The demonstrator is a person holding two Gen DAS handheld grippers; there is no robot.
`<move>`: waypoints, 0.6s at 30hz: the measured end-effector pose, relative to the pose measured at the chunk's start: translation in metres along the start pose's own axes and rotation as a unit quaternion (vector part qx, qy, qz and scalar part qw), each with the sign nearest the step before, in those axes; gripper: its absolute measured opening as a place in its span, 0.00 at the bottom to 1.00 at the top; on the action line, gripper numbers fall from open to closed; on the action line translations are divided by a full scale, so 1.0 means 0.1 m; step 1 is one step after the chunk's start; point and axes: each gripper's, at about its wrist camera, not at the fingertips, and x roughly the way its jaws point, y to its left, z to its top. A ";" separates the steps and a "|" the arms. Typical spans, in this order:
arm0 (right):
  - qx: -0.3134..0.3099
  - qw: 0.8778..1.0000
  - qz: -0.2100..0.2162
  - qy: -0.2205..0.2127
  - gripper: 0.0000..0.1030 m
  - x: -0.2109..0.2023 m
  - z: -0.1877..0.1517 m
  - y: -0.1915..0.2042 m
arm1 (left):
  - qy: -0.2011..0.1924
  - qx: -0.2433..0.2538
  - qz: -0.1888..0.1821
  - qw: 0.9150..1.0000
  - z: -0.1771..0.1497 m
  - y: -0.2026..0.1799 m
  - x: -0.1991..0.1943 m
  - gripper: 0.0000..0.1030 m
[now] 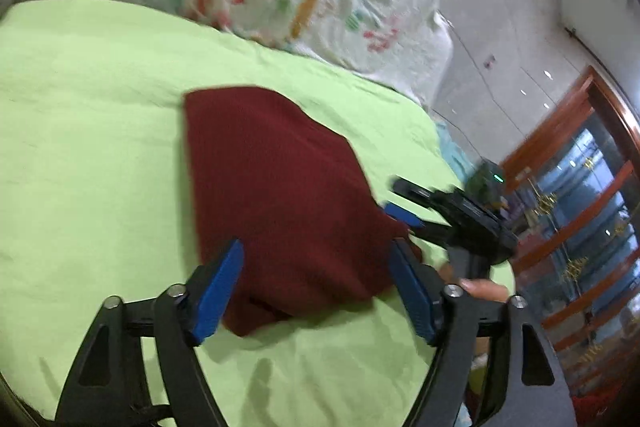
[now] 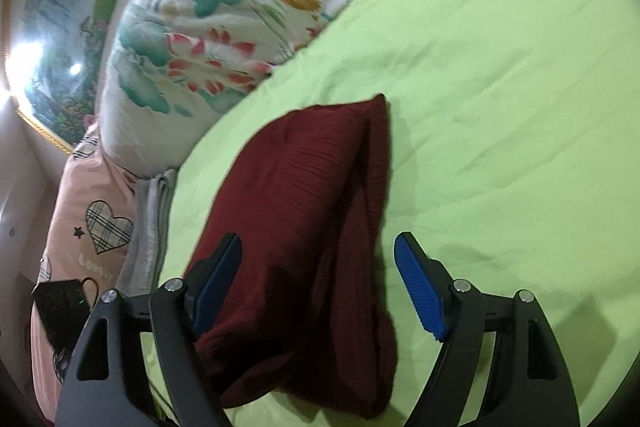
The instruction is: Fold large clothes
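**One folded maroon sweater, two spread claws**

One dark red knit sweater [image 1: 280, 203], folded into a compact bundle, flat on one lime-green bedsheet [image 1: 92, 115]. Two grippers counted, four blue pads in all.

Left gripper [image 1: 320, 287]: spread wide, pinching nothing, poised over the sweater's near edge, with the near end of the bundle lying between and just ahead of the pads. Right gripper [image 1: 404, 203] seen from the left wrist view ahead and to the right, at the sweater's right-hand border, fingers parted; blurred, so contact with the cloth cannot be told.

From the right wrist view: right gripper [image 2: 320, 287] likewise spread, gripping nothing, sweater [image 2: 304, 235] directly between the fingers and stretching ahead; left pad [image 2: 218, 283] over the knit, right pad [image 2: 418, 291] over bare sheet [image 2: 500, 107] just beside the sweater's thick folded edge.

Open green sheet broad to the right of and ahead of the right claw, and to the left of the left claw. Beyond the sweater, one white floral quilt [image 2: 224, 11] heaped along the sheet's far edge. Left of the right claw, one pink heart-print pillow [image 2: 92, 227] and one grey folded cloth [image 2: 154, 219] at the sheet's border. One gold-framed picture [image 2: 60, 39] on the wall behind.
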 end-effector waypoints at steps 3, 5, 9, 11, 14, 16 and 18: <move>0.001 1.000 -0.004 0.008 0.77 0.08 0.03 -0.01 | 0.002 -0.035 0.015 0.999 0.12 0.30 0.10 0.77; 0.007 1.000 -0.013 0.016 0.77 0.17 0.06 -0.04 | 0.022 -0.059 0.021 0.998 0.17 0.50 0.24 0.77; 0.018 0.999 -0.006 0.044 0.77 0.38 0.10 -0.09 | 0.072 -0.113 -0.022 0.991 0.26 0.86 0.69 0.78; 0.011 0.999 -0.005 0.052 0.78 0.46 0.10 -0.06 | 0.091 -0.130 -0.056 0.986 0.28 0.95 0.88 0.80; 0.006 0.998 0.003 0.062 0.79 0.53 0.12 -0.03 | 0.113 -0.129 -0.069 0.983 0.32 0.93 1.14 0.80; 0.003 0.998 0.005 0.067 0.79 0.58 0.12 -0.02 | 0.125 -0.112 -0.066 0.984 0.35 0.82 1.27 0.80; -0.004 0.997 0.002 0.073 0.79 0.64 0.12 0.00 | 0.134 -0.091 -0.046 0.986 0.36 0.68 1.39 0.79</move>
